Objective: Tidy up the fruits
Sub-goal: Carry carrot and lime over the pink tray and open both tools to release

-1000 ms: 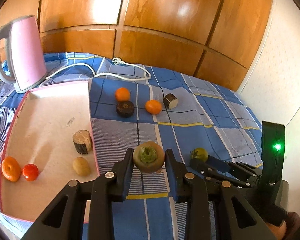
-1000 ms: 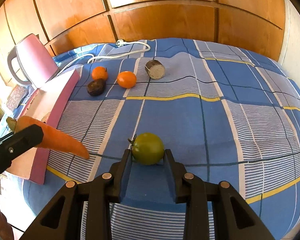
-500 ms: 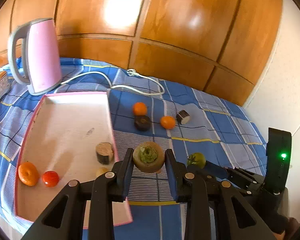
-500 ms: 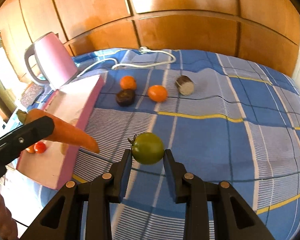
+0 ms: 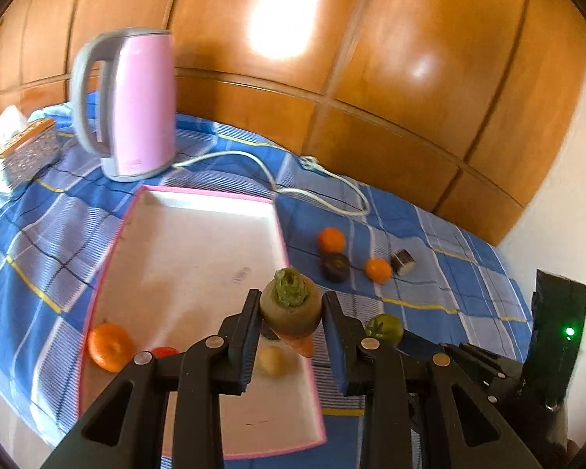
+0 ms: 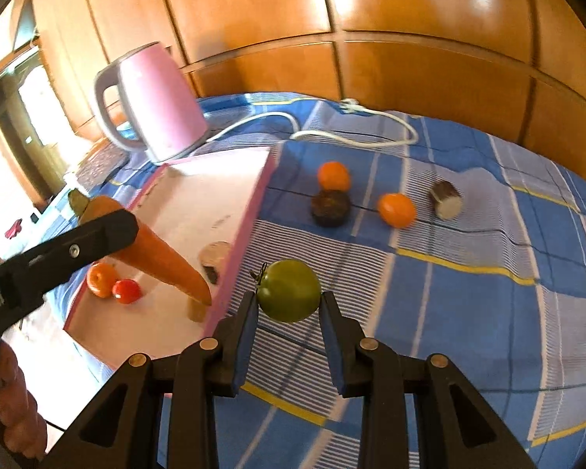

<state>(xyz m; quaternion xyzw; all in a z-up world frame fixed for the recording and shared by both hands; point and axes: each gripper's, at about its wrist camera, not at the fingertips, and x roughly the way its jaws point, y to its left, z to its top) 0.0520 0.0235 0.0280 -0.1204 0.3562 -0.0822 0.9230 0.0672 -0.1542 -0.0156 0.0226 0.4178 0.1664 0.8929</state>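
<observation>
Fruits and vegetables lie scattered around a pink tray on a bed with a blue checked cover. Left gripper is clenched on a carrot, seen stem-end on and held in the air above the tray's near right corner. Right gripper grasps a green tomato, lifted over the cover just right of the tray. Inside the tray, toward its near end, sit an orange, a small red tomato, a pale potato and a cut wooden log piece. On the cover to the right of the tray lie two more oranges, a dark round fruit between them, and another log piece farther right. Beyond the tray's far end stands a pink kettle — its white cord trails across the cover.
</observation>
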